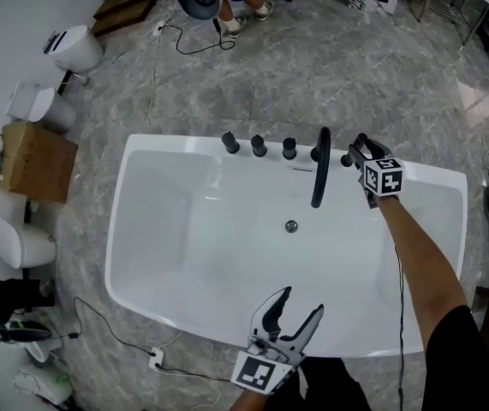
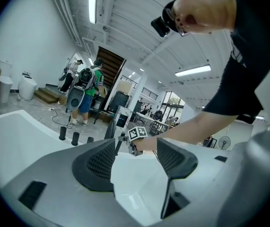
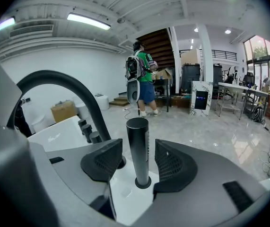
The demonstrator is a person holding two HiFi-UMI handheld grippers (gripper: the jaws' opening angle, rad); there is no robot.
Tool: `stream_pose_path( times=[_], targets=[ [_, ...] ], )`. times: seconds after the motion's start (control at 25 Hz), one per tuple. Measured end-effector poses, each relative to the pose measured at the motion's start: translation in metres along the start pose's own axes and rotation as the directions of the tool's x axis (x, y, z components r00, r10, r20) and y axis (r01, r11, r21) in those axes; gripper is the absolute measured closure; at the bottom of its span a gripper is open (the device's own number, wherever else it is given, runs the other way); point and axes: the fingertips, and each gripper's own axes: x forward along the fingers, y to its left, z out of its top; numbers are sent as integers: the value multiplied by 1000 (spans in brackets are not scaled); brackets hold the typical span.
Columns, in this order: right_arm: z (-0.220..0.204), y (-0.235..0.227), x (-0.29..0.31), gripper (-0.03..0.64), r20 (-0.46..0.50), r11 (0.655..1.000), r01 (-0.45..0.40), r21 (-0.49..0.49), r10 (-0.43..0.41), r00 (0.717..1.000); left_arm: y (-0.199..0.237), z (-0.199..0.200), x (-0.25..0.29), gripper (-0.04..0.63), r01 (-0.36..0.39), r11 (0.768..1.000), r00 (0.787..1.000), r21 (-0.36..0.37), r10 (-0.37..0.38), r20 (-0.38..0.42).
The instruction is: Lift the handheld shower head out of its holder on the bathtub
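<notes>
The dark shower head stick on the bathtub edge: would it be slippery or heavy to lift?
The dark cylindrical handheld shower head looks smooth and matte, so it could slip between the textured fingers unless squeezed firmly. It looks rigid, probably metal, perhaps heavy for its slimness. Standing upright in its round holder, it likely lifts straight up.

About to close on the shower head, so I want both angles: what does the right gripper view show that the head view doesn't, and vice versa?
Only the right gripper view: the shower head stands upright in its holder, between the open jaws of the right gripper, with a gap on each side. Only the head view: the whole bathtub, its drain, and the left gripper, open over the near rim. Both: the curved black spout and the row of knobs along the far rim.
</notes>
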Motion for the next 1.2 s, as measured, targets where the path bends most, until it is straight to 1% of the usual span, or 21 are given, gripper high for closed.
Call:
stream_pose_path(
  times=[0.12,0.24,0.4,0.68,0.84,0.96,1.12,1.2],
  targets=[
    [1,-7,3,428,8,999,19,29,-19,1000,6,-9,-6,342,-12,1000,1000,-4,12,-12],
    [2,-8,6,437,11,999,20,51,-21,1000,9,-16,-11,341,-20,1000,1000,-11,20,-21],
    [5,-3,9,486,11,999,11,47,-12,1000,11,-20,-16,342,-28,1000,999,-13,27,-28],
    [-1,-2,4,492,-5,999,21,25,-20,1000,16,-24,-28,342,-48,999,998,-8,48,-40],
    [-2,-6,-3,494,-14,999,28,36,-28,1000,13,-21,-30,342,-50,999,998,2,50,-29],
    [11,-8,-12,494,7,999,26,37,-26,1000,6,-15,-30,342,-47,999,999,12,48,-21],
    [39,-1,-25,494,26,1000,11,-12,-10,1000,-2,-2,-33,342,-42,999,999,26,43,-10],
    [53,3,-35,494,34,1000,6,-20,-5,999,-7,7,-36,342,-44,999,999,26,44,-3]
  ],
)
